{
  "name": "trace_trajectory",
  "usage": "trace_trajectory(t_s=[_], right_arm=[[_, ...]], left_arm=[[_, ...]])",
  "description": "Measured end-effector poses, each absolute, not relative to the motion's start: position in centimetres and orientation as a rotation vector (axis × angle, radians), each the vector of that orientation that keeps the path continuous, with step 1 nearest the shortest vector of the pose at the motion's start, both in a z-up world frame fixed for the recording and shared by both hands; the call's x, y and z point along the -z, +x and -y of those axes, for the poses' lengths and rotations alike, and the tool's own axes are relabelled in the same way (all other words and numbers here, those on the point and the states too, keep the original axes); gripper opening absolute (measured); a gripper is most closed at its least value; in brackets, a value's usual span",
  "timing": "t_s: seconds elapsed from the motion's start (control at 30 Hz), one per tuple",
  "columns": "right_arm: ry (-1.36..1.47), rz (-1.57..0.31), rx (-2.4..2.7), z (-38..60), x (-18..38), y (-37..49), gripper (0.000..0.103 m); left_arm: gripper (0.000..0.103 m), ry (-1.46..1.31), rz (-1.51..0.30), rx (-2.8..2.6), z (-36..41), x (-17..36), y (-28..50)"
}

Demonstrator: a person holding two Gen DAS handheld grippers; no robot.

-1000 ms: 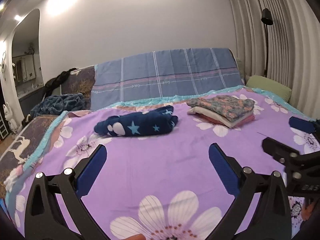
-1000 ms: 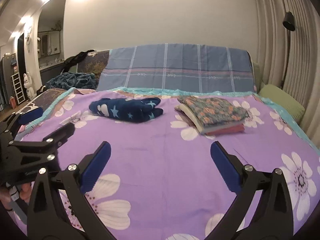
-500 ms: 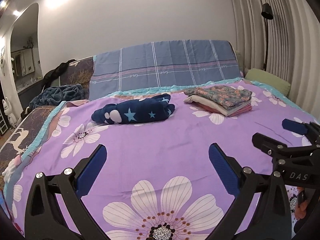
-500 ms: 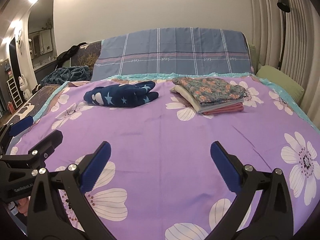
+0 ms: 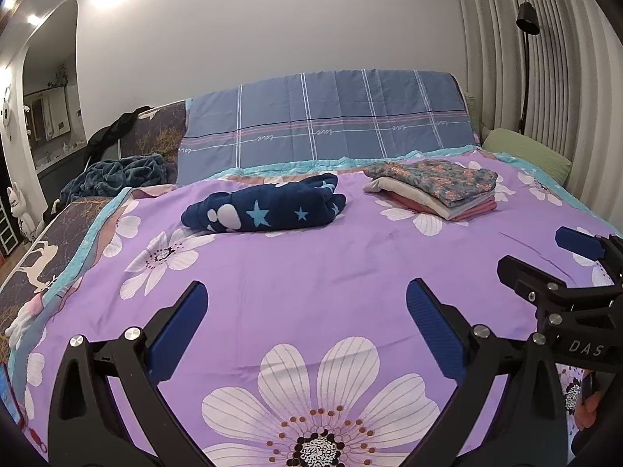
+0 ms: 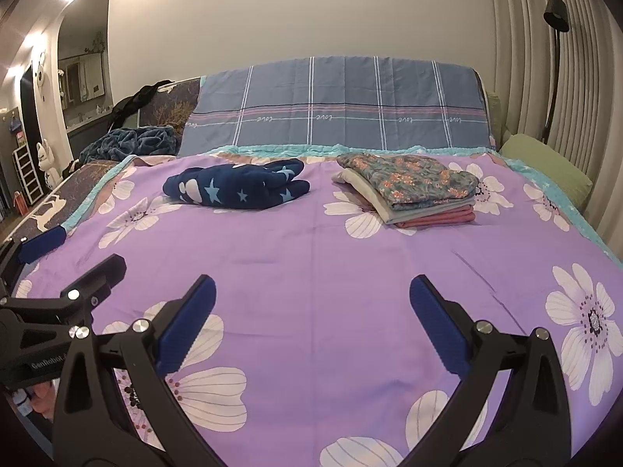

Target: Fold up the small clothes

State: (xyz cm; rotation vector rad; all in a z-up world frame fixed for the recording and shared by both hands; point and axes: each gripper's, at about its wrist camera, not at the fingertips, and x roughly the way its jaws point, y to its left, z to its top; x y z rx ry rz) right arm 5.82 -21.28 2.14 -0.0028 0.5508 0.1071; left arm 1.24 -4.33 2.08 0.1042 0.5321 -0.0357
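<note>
A crumpled navy garment with light blue stars point(image 5: 264, 206) point(image 6: 237, 188) lies on the far left of the purple flowered bedspread point(image 5: 311, 272) point(image 6: 319, 257). A stack of folded clothes point(image 5: 436, 186) point(image 6: 412, 188), floral piece on top, sits to its right. My left gripper point(image 5: 305, 311) is open and empty, above the near part of the bed. My right gripper point(image 6: 311, 307) is open and empty too. Each shows in the other's view, the right gripper point(image 5: 545, 268) at the right edge, the left gripper point(image 6: 74, 260) at the left edge.
A blue plaid cover point(image 5: 327, 124) leans at the bed's head. A green pillow point(image 5: 525, 151) lies far right, by the curtain and a floor lamp point(image 5: 527, 19). A dark teal blanket point(image 5: 117, 175) is heaped at the far left.
Both grippers have risen and pulled back a little, so more of the near bedspread shows. Both stay open. The clothes have not moved.
</note>
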Motion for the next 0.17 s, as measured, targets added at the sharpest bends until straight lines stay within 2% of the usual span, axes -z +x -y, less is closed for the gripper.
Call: trace_trajectory(t_s=[0.17], right_arm=[[-0.015, -0.548, -0.095, 21.03, -2.02, 5.89, 0.101]], left_arm=[[0.102, 0.098, -0.543, 0.026, 4.14, -1.98, 1.47]])
